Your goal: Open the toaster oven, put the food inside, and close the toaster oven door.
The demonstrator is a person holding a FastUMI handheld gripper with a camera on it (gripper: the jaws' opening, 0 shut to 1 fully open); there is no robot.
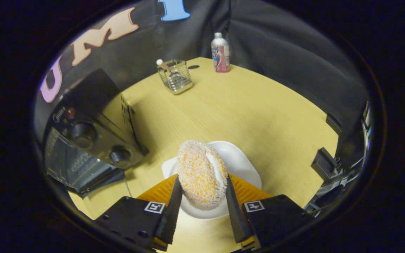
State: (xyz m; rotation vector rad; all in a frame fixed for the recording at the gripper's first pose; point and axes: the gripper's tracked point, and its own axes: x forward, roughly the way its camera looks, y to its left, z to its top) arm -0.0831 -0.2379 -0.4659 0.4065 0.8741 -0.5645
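Between the fingers of the gripper, cream-filled pastry clamped on both sides, above white plate, toaster oven at ten o'clock.

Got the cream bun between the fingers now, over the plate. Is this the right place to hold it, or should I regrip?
Keep this hold. The bun stands on edge above the plate, and the gripper has its fingers on the two sugared faces, from below the middle. Those broad crusts take the pressure; the cream seam runs along the rim, so gripping across it would likely squeeze filling out. Press lightly.
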